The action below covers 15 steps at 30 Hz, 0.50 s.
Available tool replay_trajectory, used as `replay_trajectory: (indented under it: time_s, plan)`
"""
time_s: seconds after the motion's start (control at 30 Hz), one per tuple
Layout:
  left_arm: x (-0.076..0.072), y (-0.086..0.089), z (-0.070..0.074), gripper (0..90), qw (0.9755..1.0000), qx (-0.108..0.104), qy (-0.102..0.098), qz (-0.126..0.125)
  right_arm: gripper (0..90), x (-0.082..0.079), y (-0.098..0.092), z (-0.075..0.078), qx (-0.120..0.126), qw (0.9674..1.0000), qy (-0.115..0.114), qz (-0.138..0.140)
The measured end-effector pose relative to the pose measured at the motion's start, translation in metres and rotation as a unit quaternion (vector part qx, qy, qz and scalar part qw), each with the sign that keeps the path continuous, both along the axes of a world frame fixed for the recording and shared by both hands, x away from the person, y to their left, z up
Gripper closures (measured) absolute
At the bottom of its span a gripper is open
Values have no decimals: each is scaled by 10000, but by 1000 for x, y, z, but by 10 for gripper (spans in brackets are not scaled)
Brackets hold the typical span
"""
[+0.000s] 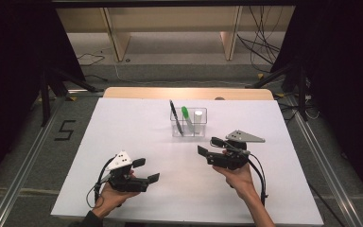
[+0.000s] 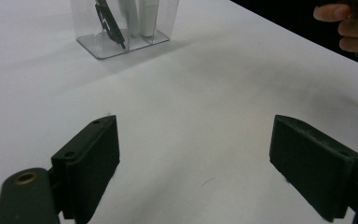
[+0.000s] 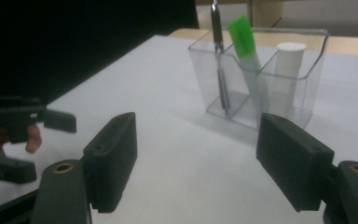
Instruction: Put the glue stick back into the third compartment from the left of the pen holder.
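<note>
- High view: I see a clear plastic organiser box with compartments (image 1: 189, 122) standing toward the far middle of the white worktop (image 1: 137, 142). It holds a black pen (image 1: 176, 117) leaning left, a green-capped marker (image 1: 186, 118) and a white cylindrical stick (image 1: 198, 121), all roughly upright. My right tool (image 1: 207, 146) sits just near-right of the box, jaws apart, nothing between them, pointing left across the worktop. My left tool (image 1: 146, 170) is well apart from the box, near-left, jaws likewise spread and empty.
- Left gripper view: both black jaws stand wide over bare worktop; the box (image 2: 121, 32) lies ahead and to the left, at a distance.
- Right gripper view: the jaws stand wide with nothing held. The box (image 3: 261, 79) is close ahead, slightly right of centre; the pen (image 3: 219, 56), marker (image 3: 244, 44) and stick (image 3: 286, 70) rise with long axes near vertical.
- Judgement: the right hand is the nearer; any pick would need it turned toward the box to reach in over the rim.
</note>
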<state>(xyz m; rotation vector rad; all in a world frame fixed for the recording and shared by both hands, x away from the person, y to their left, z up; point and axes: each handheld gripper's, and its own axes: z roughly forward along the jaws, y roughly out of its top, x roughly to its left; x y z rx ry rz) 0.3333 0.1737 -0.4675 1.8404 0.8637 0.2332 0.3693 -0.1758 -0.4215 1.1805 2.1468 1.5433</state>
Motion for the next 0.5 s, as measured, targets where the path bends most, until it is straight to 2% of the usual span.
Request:
replay_trajectory:
  time_s: [0.13,0.27,0.33,0.5]
  plan:
    - [1,1,0,158,10000,-14,11,15,295,-7,-3,-5,14,10000,43,20]
    - [1,1,0,158,10000,-30,21,27,292,-11,-6,-10,-76,9999,74,35]
    - [1,1,0,158,10000,-30,17,21,292,-13,-7,-13,-6,9999,131,45]
    - [2,1,0,158,10000,-38,37,10,287,-18,-8,-16,-38,9998,145,88]
